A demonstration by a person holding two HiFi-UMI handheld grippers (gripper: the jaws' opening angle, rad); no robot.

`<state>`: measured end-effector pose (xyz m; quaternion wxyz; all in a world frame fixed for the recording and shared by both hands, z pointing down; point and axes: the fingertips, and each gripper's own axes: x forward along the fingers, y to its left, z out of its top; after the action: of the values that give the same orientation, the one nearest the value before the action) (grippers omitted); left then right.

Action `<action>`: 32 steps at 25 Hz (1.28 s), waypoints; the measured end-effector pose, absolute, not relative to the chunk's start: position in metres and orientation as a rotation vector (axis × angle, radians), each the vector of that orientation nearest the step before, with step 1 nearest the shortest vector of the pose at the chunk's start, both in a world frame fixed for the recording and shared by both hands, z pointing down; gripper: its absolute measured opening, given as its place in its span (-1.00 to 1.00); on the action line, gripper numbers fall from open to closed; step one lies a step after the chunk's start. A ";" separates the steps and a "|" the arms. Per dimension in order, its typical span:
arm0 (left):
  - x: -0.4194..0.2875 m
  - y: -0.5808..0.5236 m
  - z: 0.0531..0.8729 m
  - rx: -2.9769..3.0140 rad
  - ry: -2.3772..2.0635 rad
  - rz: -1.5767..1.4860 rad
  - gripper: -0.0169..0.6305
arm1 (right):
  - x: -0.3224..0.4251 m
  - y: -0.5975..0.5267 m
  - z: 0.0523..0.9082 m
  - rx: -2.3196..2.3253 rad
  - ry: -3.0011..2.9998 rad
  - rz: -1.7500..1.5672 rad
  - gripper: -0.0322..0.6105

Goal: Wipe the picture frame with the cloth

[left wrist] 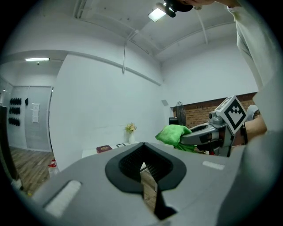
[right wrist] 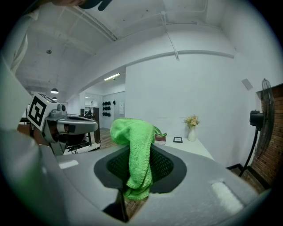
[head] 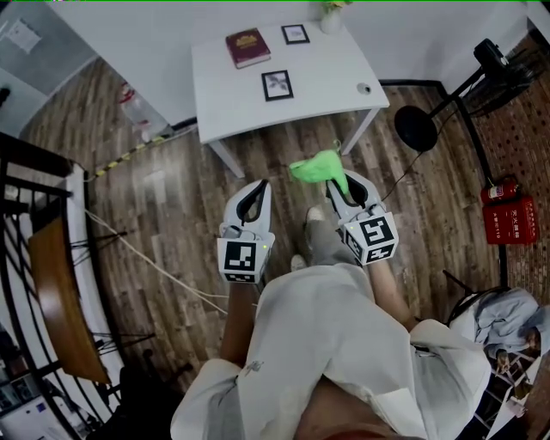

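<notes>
Person, white garment [head: 326,344]: nearest, seen from above.
Left gripper [head: 256,191]: held over the wooden floor [head: 163,206]; fingers [left wrist: 152,165] pressed together at the tips, nothing between them.
Right gripper [head: 349,182]: beside the left, apart from it; fingers pinching the green cloth [head: 320,167], which bunches above the tips and hangs down between them in the right gripper view [right wrist: 139,152].
White table [head: 326,82]: beyond both grippers.
Picture frame [head: 277,85]: lying flat near the table's middle, well apart from the cloth.
Second frame [head: 295,34]: at the far edge, between a dark red book [head: 247,46] and a white vase [head: 331,17].
</notes>
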<state>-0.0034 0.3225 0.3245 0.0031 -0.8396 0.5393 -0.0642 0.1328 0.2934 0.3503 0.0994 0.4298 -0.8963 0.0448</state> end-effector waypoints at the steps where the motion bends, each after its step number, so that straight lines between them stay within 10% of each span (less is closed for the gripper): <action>1: -0.004 0.317 0.324 -2.631 1.689 -0.200 -0.89 | 0.132 0.288 0.350 1.276 -2.650 0.132 -0.62; 32: -0.004 0.021 0.350 -2.582 1.885 -0.317 -0.89 | 0.122 -0.016 0.375 1.091 -2.667 0.228 -0.62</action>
<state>-0.0040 0.0211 0.3497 -0.0354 -0.8032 0.5864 -0.0985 0.1224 -0.0157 0.3752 0.1254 0.3745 -0.9154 0.0783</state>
